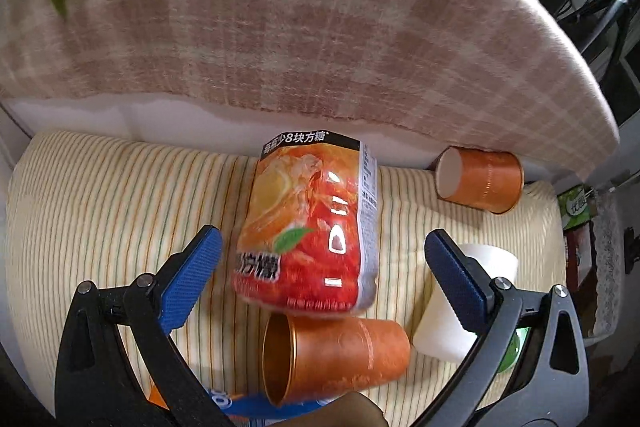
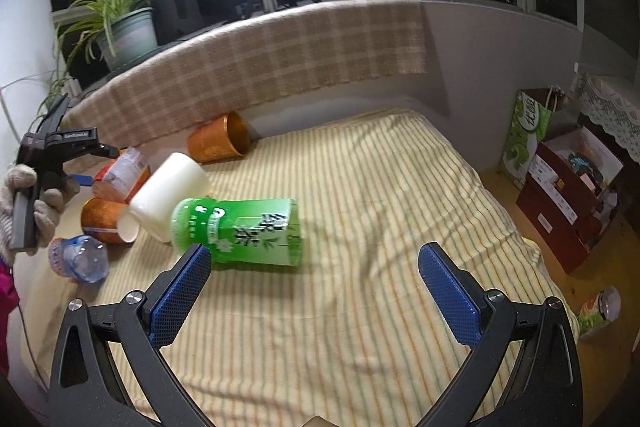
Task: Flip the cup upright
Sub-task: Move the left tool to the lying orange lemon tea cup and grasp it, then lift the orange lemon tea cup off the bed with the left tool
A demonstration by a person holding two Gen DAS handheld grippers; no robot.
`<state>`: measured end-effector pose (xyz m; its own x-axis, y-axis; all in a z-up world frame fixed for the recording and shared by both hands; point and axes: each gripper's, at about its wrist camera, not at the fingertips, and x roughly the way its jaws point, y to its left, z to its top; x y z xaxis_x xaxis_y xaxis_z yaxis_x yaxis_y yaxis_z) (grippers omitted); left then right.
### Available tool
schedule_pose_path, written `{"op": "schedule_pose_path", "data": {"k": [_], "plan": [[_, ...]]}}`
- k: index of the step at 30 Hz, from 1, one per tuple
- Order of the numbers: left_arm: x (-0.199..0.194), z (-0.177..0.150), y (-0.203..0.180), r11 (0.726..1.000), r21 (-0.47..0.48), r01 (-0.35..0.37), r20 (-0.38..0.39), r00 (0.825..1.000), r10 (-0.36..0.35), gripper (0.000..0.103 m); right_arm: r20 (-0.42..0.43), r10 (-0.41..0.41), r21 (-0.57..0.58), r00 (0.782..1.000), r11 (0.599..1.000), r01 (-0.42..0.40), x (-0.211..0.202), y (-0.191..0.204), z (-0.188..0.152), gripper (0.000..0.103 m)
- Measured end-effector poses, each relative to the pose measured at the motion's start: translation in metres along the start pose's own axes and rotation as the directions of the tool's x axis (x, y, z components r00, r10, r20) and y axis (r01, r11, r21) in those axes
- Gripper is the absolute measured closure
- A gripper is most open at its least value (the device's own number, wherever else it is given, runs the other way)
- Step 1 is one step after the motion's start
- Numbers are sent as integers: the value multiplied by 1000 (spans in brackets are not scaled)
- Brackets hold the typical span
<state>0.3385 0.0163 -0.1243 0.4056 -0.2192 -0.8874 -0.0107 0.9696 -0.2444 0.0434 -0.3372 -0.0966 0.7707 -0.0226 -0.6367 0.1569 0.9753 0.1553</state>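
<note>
An orange cup [image 1: 340,359] lies on its side on the striped cloth, mouth to the left, low between the fingers of my open left gripper [image 1: 320,247]; it also shows in the right wrist view [image 2: 100,219]. A second orange cup [image 1: 480,183] lies on its side near the back wall, also in the right wrist view [image 2: 218,141]. A white cup [image 1: 460,307] lies on its side behind my left gripper's right finger; it also shows in the right wrist view [image 2: 168,199]. My right gripper [image 2: 314,265] is open and empty above the cloth.
A red tea bottle [image 1: 312,227] lies between the left fingers, beyond the cup. A green tea bottle [image 2: 244,233] lies by the right gripper's left finger. A blue-capped bottle [image 2: 78,259] lies at the left. A plaid blanket [image 2: 260,67] drapes the back ledge. Boxes [image 2: 568,195] stand on the floor at the right.
</note>
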Motion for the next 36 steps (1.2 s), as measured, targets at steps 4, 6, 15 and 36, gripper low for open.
{"op": "schedule_pose_path", "data": {"k": [4,6,15,36], "plan": [[16,4,-2,999,17,-42,-31,999,43,4,-10,2,19,1000,1000,-2,5,-5,1,0],[25,4,-2,998,22,-55,-54,997,57,8,-11,3,16,1000,1000,-3,7,-5,1,0],[42,3,-7,997,36,-67,-65,996,69,16,-24,3,26,1000,1000,-2,15,-8,0,0],[-84,-36,-35,991,125,-58,116,992,43,16,7,1,24,1000,1000,-1,-5,-7,-4,0]]}}
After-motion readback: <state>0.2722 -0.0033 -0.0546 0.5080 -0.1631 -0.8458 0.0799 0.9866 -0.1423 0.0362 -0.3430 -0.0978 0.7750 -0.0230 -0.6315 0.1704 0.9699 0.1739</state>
